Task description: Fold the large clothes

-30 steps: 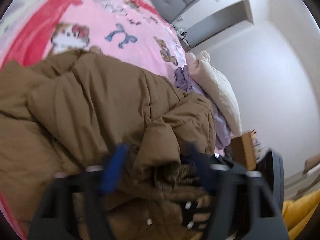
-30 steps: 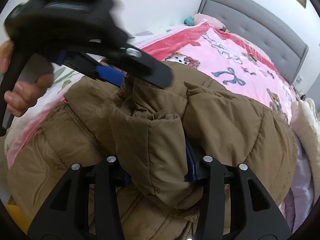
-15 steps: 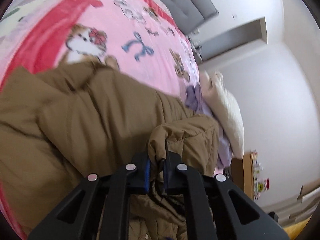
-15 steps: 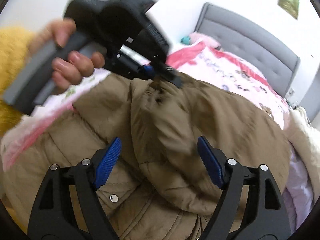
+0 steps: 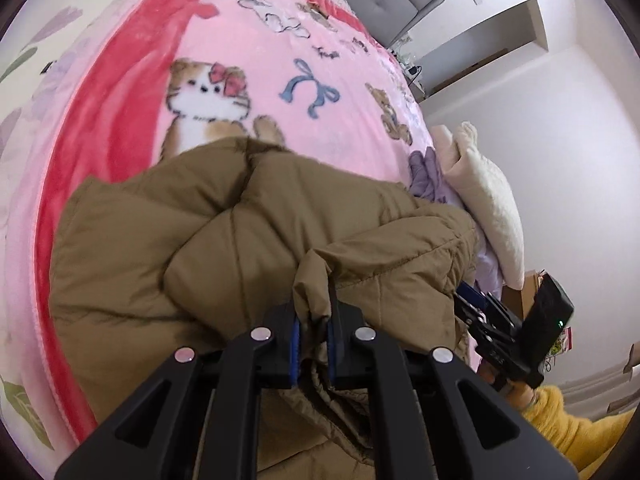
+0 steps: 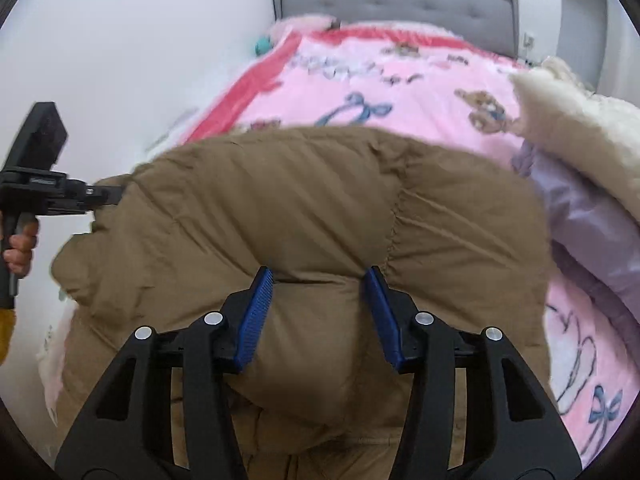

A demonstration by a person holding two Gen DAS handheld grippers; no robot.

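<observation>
A pink blanket (image 5: 328, 120) printed with a cat, a bow and bears covers the bed, with a red border along its left edge and a grey tufted headboard (image 6: 396, 8) at the far end. Along the bed's right edge lie a cream fleece throw (image 5: 492, 200) and a lilac garment (image 6: 592, 232); the lilac one touches the coat's right side, and the cream one sits just beyond it. A yellow sleeve (image 5: 560, 420) shows behind the right tool in the left wrist view.

The brown puffer coat (image 5: 224, 240) is quilted, bulky and heaped on the near end of the bed, spreading from the red border almost to the right edge. Its upper layer is doubled over into thick rounded folds. Its long axis seems to run across the bed, left edge to right edge, though the bunching makes that unsure.

The left gripper (image 5: 312, 340) has its jaws nearly together, pinching a thin gathered ridge of coat fabric. The right gripper (image 6: 318, 312) has its 2 blue pads set moderately apart, pressed against either side of a thick padded fold of the coat that fills the gap.
</observation>
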